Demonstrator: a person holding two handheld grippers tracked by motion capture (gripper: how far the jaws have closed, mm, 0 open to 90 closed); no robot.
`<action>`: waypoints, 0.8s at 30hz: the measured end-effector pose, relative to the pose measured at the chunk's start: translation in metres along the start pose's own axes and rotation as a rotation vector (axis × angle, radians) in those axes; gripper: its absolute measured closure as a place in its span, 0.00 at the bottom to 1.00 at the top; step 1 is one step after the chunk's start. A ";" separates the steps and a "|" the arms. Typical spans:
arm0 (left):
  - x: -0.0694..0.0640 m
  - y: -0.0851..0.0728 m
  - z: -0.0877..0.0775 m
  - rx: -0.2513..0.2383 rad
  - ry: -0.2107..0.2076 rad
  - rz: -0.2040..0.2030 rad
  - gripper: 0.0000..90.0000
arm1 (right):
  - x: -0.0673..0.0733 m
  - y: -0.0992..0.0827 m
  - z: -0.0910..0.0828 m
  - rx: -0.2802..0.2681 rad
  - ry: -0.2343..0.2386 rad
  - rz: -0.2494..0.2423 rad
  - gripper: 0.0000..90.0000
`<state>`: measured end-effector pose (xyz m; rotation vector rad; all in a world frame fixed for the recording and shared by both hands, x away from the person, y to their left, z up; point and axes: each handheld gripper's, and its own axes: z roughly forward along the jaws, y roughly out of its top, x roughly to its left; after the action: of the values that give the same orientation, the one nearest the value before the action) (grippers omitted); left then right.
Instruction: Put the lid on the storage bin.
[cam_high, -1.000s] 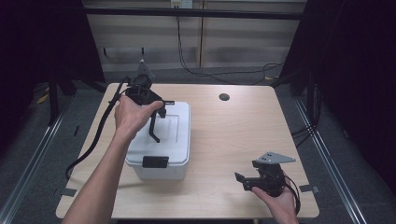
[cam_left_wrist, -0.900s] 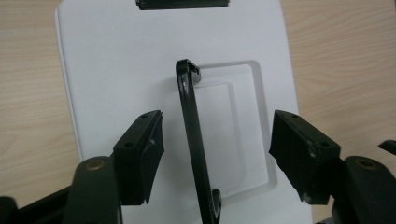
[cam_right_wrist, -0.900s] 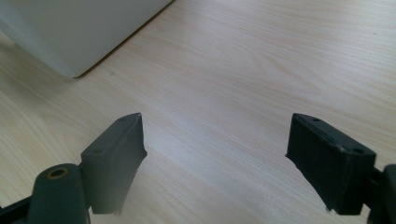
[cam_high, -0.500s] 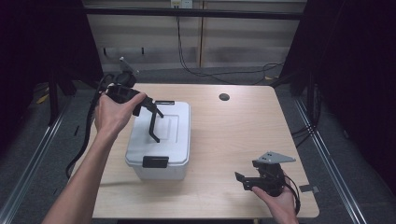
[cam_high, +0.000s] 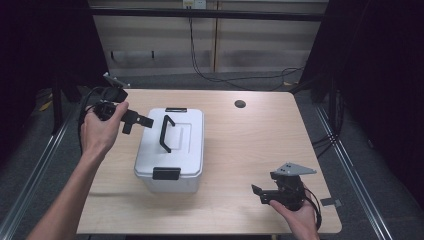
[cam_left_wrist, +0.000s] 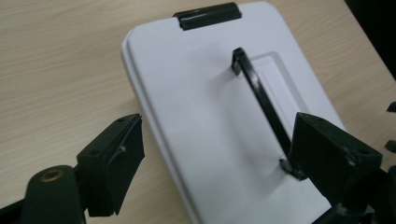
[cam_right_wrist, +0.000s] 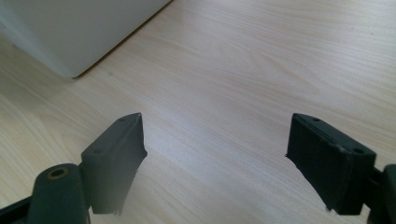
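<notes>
**Box with raised handle, both tongs spread**

Box of pale grey-white plastic stands on the left half of the desk, long side running away from the person. Its lid is smooth with a shallow sunken panel in the middle, and a thin black handle stands up from that panel. A black latch sits on the near end, and another on the far end.

The left tongs hover just off the box's far left corner, jaws having just been opening and now spread wide with nothing between them. The right tongs rest low near the desk's front right corner, well apart from the box, jaws also spread and bare.

The left gripper view looks down the lid, showing the handle's hinge in the recess and one latch up close. The right gripper view gives bare wood grain and one rounded corner of the box.
</notes>
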<state>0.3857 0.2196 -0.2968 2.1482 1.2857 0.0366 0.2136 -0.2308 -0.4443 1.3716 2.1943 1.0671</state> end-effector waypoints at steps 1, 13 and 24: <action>0.003 -0.003 -0.002 -0.003 -0.010 0.013 0.19 | 0.000 0.000 0.000 0.000 0.000 0.001 0.20; 0.020 -0.041 -0.009 -0.071 -0.061 0.091 0.20 | 0.000 0.000 0.000 0.003 0.000 0.007 0.20; 0.037 -0.078 -0.019 -0.143 -0.080 0.078 0.18 | -0.001 0.000 0.001 0.001 0.002 0.012 0.20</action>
<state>0.3375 0.2843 -0.3327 2.0550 1.1198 0.0718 0.2147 -0.2308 -0.4446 1.3867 2.1911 1.0719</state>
